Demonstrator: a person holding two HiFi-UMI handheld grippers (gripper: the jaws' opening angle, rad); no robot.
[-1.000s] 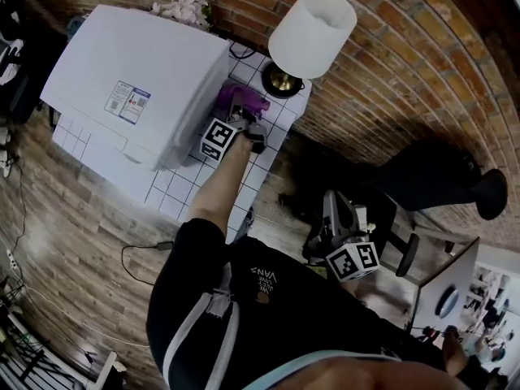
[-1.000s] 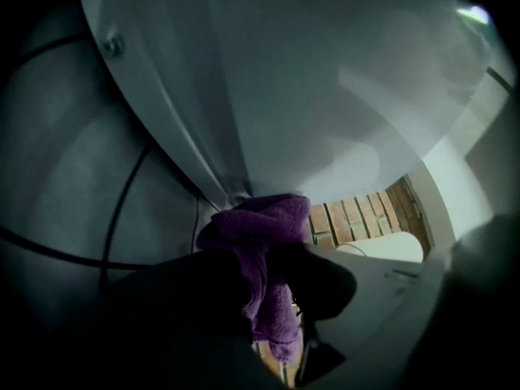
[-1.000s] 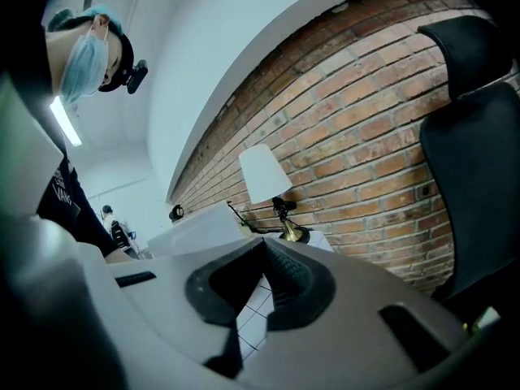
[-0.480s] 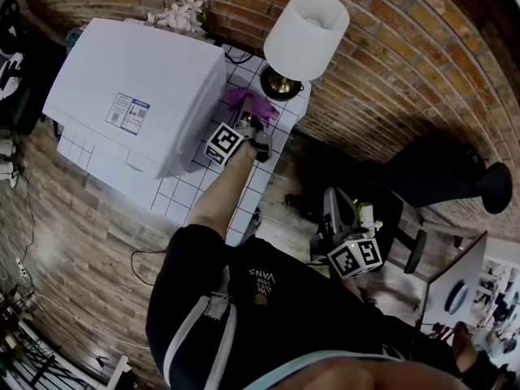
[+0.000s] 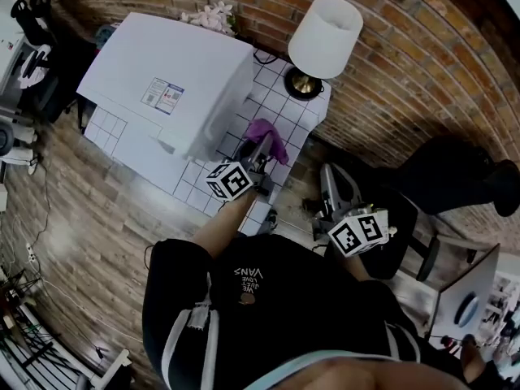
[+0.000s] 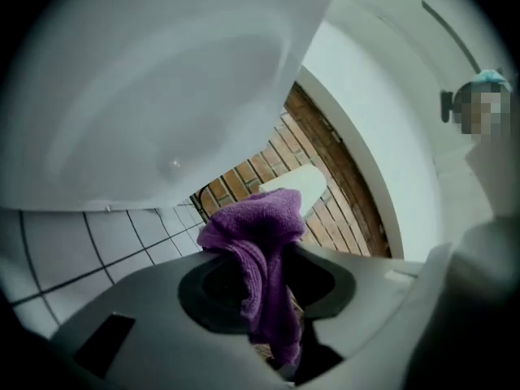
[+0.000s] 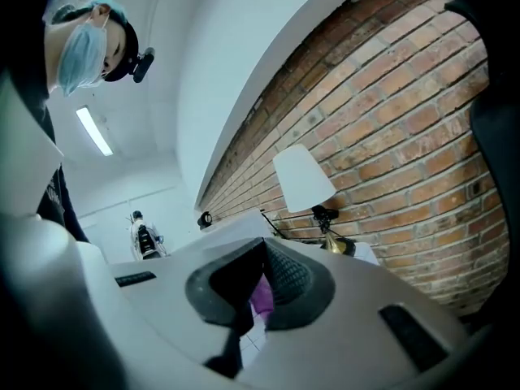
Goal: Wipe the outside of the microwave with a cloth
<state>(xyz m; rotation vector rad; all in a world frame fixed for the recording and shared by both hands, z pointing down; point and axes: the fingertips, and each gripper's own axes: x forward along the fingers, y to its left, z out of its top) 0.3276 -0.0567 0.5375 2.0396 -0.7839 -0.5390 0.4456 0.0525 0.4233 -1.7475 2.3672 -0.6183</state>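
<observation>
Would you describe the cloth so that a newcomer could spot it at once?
Find the big white microwave on the tiled table. Beside it, the left gripper holds the cloth, a crumpled towel and the only purple thing there.

The left gripper (image 5: 262,148) has drawn back toward the person along the white tiled table (image 5: 192,187), the purple cloth (image 5: 271,136) still pinched in its fingers (image 5: 258,154). A second ago the side of the microwave (image 5: 175,80) was right beside the fingers, with the cloth against it. Now that wall lies ahead and to their left, and the cloth is clear of it. The brass foot of the lamp (image 5: 324,26), close ahead of the fingertips earlier, now stands well ahead of them. More bare tile shows beyond the cloth. The right gripper (image 5: 329,190), low beside the table, is now nearer the left one.
</observation>
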